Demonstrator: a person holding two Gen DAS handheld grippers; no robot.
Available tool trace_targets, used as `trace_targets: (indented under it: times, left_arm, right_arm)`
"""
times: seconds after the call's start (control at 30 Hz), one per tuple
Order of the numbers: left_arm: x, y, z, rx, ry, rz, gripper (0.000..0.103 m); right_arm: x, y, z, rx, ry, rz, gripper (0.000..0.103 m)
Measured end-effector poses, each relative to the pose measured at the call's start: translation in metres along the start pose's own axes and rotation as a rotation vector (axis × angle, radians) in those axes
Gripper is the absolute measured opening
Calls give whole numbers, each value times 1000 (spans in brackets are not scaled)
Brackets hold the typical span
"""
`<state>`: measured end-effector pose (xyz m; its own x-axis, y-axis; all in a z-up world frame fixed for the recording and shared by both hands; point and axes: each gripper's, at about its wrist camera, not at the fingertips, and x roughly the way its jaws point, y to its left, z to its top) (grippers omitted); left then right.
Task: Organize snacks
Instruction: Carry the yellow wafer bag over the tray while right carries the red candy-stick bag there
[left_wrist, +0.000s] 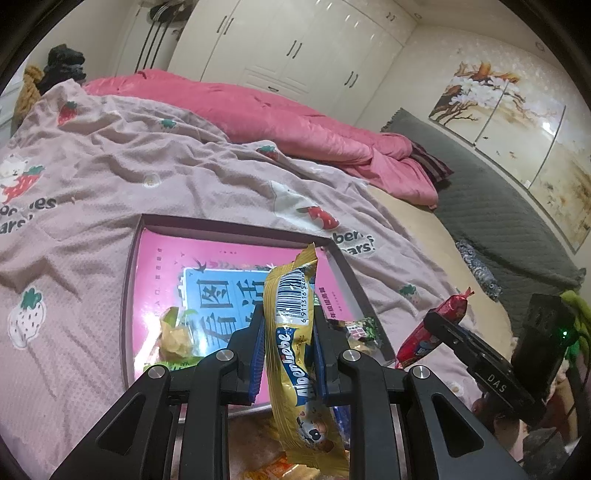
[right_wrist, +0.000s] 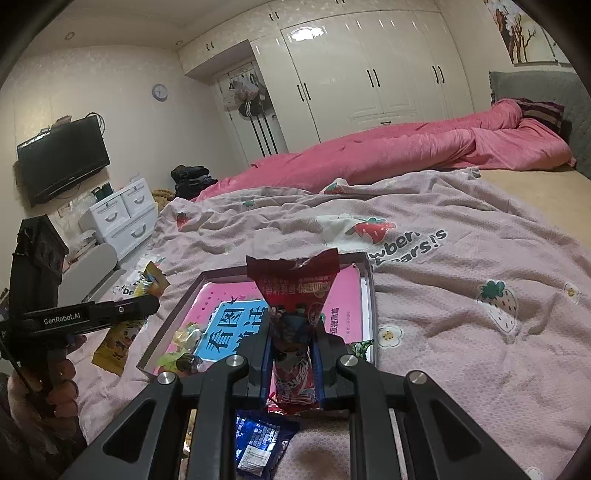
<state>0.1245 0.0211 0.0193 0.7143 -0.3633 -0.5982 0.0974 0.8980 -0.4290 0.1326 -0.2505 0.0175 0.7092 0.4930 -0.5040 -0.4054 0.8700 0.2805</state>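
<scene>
Dim warm indoor light, wardrobe (right_wrist: 354, 70) glare, fisheye-bent dark edges.

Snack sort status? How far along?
Partly done: a few snacks already lie in the tray. In hand: left gripper holds the yellow snack bar, right gripper the red snack pack. Left: a blue packet on the blanket.

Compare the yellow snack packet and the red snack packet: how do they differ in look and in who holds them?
The yellow snack packet shows a barcode and a cartoon cow; the red snack packet has red print and a flared, crimped top. The left gripper holds the yellow one; the right gripper holds the red one. Both stand upright between shut jaws, above the pink tray.
</scene>
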Motion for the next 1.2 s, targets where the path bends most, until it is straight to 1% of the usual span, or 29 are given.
trace_targets:
  times: [0.17, 0.33, 0.57, 0.93, 1.1, 1.2]
  left_arm:
    - [6, 1, -1, 0, 6, 2, 23]
    - [13, 4, 0, -2, 11, 5, 23]
    - [24, 9, -1, -13, 26, 11, 23]
    - [39, 4, 0, -4, 29, 4, 23]
    - [45, 4, 0, -5, 30, 9, 23]
    - [49, 4, 0, -4, 33, 25, 23]
  right_arm:
    - [2, -1, 1, 3, -3, 9, 18]
    - [12, 1, 0, -9, 14, 15, 18]
    - [22, 9, 1, -20, 20, 51, 18]
    - [41, 18, -4, -32, 65, 96, 18]
    - [51, 23, -6, -46, 90, 123, 18]
    - [61, 24, -8, -50, 115, 139, 18]
